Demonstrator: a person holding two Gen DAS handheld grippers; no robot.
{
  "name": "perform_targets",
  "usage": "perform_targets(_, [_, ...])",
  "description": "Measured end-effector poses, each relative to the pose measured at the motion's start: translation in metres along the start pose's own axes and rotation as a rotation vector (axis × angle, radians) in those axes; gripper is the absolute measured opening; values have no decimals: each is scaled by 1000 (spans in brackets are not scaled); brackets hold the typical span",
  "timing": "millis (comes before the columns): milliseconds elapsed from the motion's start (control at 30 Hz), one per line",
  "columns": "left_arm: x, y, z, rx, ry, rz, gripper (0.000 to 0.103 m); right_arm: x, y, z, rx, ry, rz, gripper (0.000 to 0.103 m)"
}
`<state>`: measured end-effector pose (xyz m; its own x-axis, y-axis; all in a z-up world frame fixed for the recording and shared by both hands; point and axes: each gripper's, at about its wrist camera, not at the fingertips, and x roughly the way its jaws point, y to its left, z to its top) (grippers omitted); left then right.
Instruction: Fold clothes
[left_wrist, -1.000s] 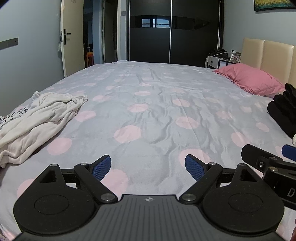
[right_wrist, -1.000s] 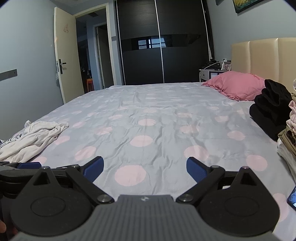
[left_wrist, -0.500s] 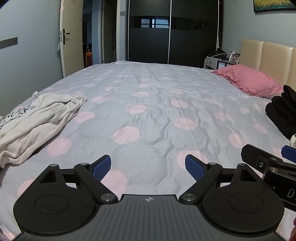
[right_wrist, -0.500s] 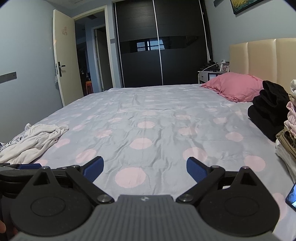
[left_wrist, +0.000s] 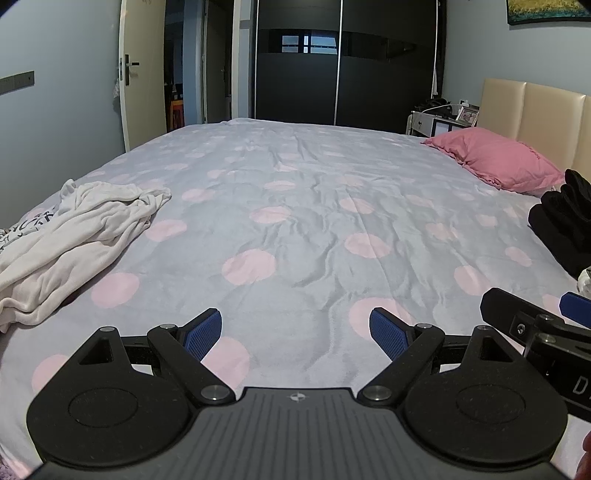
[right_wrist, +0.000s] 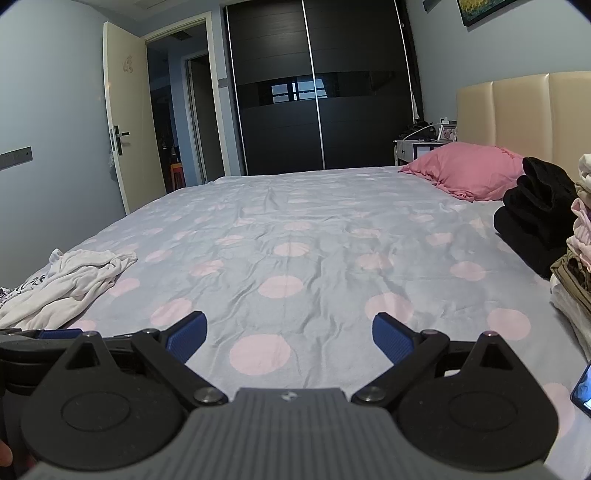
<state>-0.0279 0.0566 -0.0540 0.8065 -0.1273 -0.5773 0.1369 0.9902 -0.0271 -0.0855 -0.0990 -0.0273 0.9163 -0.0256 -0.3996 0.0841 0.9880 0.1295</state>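
1. Left gripper (left_wrist: 295, 328): blue-padded fingers (left_wrist: 202, 334) spread wide, holding nothing, above the grey bedsheet with pink dots (left_wrist: 314, 221).
2. Right gripper (right_wrist: 290, 334): same, wide apart, empty.
3. Crumpled white cotton garment (left_wrist: 74, 236) lies at the bed's left edge, untouched.
4. Folded black garment (right_wrist: 535, 214) and stacked folded clothes (right_wrist: 576, 251) at right.

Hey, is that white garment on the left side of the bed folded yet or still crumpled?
Still crumpled. The white garment lies in a loose, wrinkled heap on the bedspread, with no flat layers or straight edges.
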Motion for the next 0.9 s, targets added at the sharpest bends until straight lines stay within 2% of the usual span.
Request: perform_targets(900, [-2,-3,1,18,-14,8,88,-4,-2,-1,-7,-16,18,98])
